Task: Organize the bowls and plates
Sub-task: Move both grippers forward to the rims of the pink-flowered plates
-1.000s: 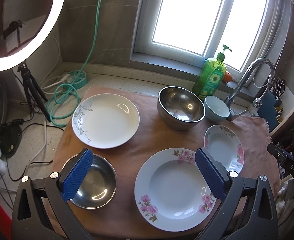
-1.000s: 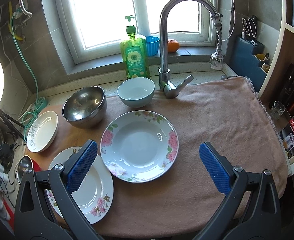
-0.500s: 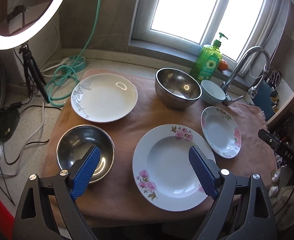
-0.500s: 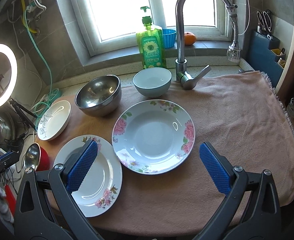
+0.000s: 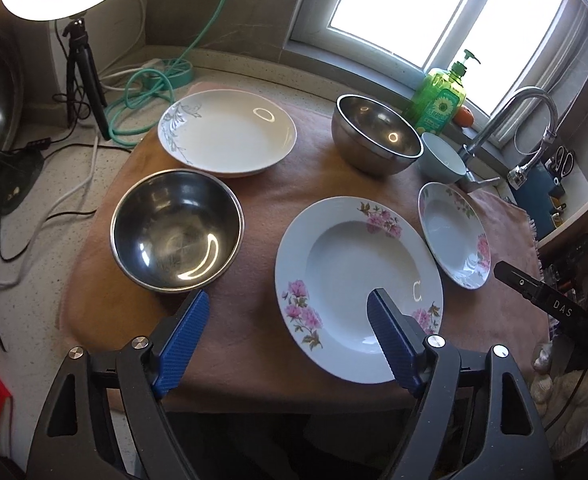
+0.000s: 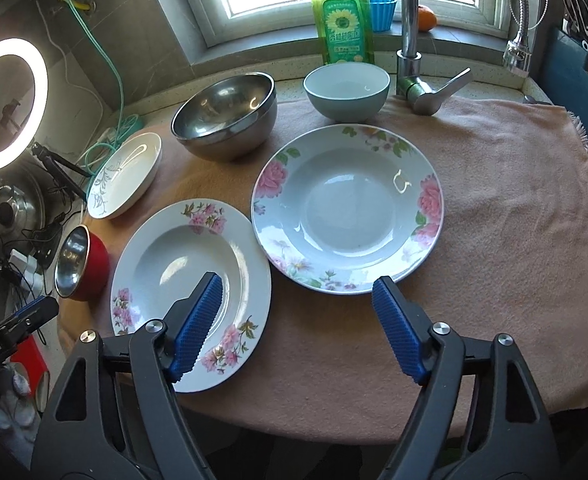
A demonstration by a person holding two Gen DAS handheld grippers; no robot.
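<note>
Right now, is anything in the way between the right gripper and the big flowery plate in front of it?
No. The right gripper hangs open above the near edge of the flowery plate, with only bare cloth around it. The neighbouring pink-flower plate lies to the left, under the left jaw.

Left hand-held gripper (image 5: 285,312) jaws spread wide, empty, right hand-held gripper (image 6: 298,298) likewise agape

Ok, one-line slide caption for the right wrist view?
Open right gripper hovers above two floral plates, steel bowl behind.
</note>
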